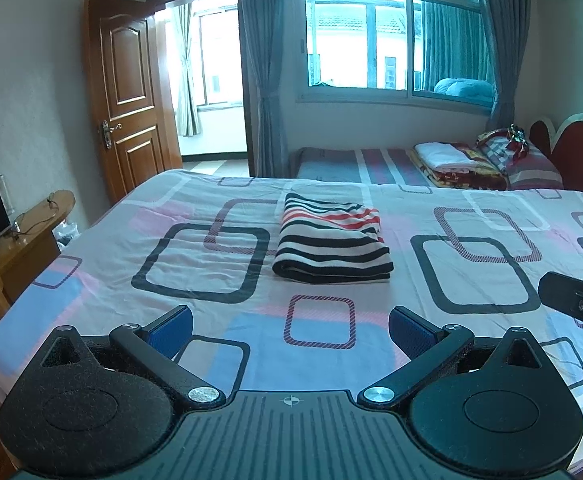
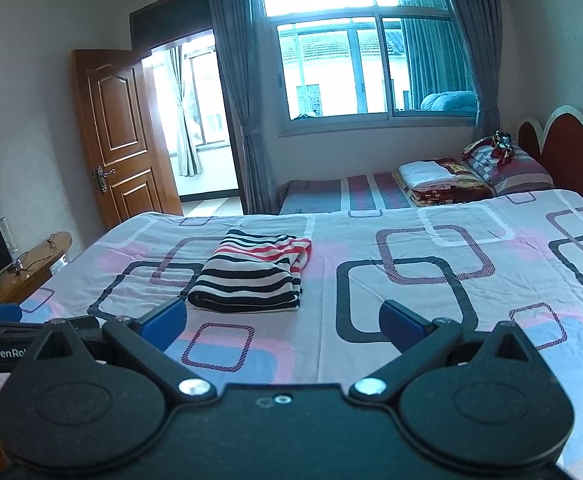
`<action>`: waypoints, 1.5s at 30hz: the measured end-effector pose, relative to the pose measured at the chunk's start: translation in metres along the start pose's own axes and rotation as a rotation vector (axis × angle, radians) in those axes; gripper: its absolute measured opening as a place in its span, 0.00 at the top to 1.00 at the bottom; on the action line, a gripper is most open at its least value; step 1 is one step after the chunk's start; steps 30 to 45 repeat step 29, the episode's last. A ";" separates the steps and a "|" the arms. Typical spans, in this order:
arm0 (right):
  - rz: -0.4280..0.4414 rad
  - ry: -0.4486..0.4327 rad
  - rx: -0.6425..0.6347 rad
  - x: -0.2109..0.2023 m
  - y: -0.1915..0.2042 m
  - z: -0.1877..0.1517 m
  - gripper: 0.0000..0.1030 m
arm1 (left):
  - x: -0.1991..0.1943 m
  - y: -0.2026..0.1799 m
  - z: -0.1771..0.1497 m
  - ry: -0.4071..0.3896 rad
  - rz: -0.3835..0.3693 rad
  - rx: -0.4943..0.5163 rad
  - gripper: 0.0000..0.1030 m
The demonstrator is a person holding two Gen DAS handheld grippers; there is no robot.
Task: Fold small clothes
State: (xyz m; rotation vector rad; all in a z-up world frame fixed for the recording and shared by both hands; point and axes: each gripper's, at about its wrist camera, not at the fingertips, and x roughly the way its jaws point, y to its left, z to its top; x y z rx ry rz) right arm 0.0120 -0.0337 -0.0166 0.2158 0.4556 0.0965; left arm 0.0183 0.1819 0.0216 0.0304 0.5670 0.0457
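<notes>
Striped garment [image 1: 331, 240], black, white and red, lay folded into a compact rectangle on the bed sheet [image 1: 195, 264], near the middle of the left wrist frame and left of centre in the right wrist frame [image 2: 251, 276]. Its thick rolled fold faced the cameras, and the looser red-striped edge pointed away toward the window [image 1: 371, 40] at the top of the frame. In both views its long axis seemed to run from the near fold back toward the far edge, though the fisheye made this hard to judge; the stripes ran across it, side to side.

The left gripper [image 1: 290, 326] sat at the bottom of its own frame, its blue pads [image 1: 175, 326] spread wide apart and holding nothing, with the garment beyond them and not touching. The right gripper [image 2: 282, 322] was likewise spread wide and empty at the bottom of its frame, the garment ahead and to its left.

A wooden door [image 1: 127, 92] stood open at the upper left, and folded bedding [image 1: 451, 162] rested on a second bed [image 1: 331, 164] behind at the right.
</notes>
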 end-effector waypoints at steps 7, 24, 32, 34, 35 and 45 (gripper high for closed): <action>0.007 0.009 0.003 0.003 -0.002 -0.001 0.01 | 0.001 -0.003 0.000 0.003 -0.002 0.003 0.00; 0.009 0.028 0.005 0.013 -0.006 -0.002 0.01 | 0.019 -0.007 0.001 0.018 -0.004 0.007 0.00; 0.014 0.042 0.000 0.022 -0.006 -0.003 0.01 | 0.030 -0.009 0.001 0.007 -0.009 0.005 0.00; 0.014 0.042 0.000 0.022 -0.006 -0.003 0.01 | 0.030 -0.009 0.001 0.007 -0.009 0.005 0.00; 0.014 0.042 0.000 0.022 -0.006 -0.003 0.01 | 0.030 -0.009 0.001 0.007 -0.009 0.005 0.00; 0.014 0.042 0.000 0.022 -0.006 -0.003 0.01 | 0.030 -0.009 0.001 0.007 -0.009 0.005 0.00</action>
